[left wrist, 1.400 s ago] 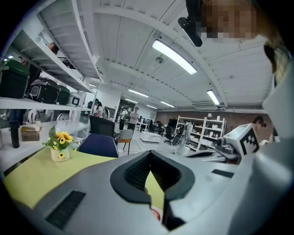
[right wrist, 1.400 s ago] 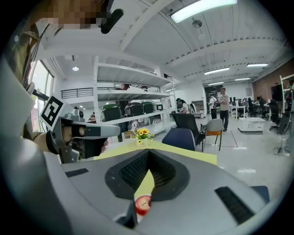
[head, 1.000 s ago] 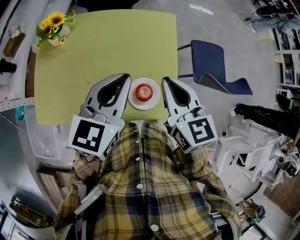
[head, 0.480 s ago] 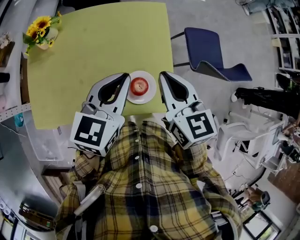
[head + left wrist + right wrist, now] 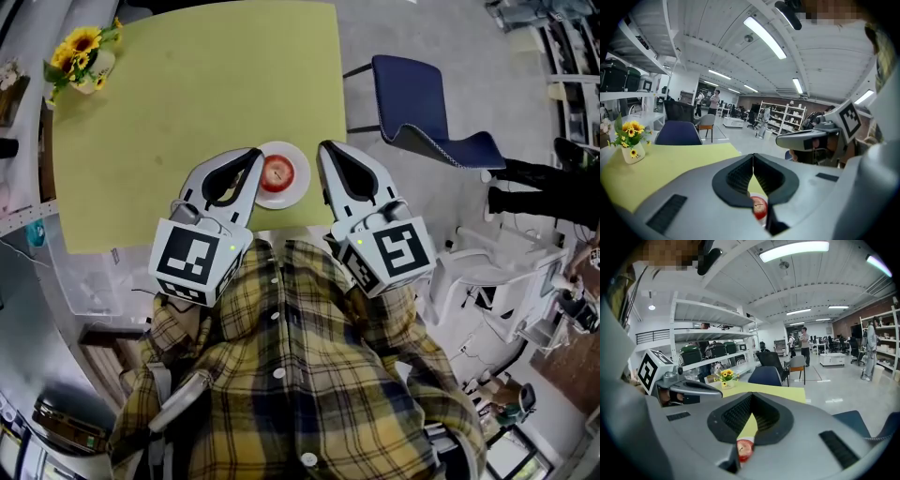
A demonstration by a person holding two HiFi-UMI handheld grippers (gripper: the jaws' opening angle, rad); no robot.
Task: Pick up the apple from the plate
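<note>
Red apple (image 5: 277, 172) sits on its plate (image 5: 300, 187)
At the desk (image 5: 187, 94) edge, the left hand-held gripper (image 5: 254, 153) and right hand-held gripper (image 5: 324, 148) flank the plate, jaws pressed together, holding nothing.

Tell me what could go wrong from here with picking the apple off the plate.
1. The left gripper and right gripper are both shut beside the plate. Approaching without opening could knock the apple instead of gripping it.
2. The apple is round and lies loose on a small plate, so a glancing touch may roll it onto the table.
3. The plate sits near the table's near edge, so a push could slide it off.
</note>
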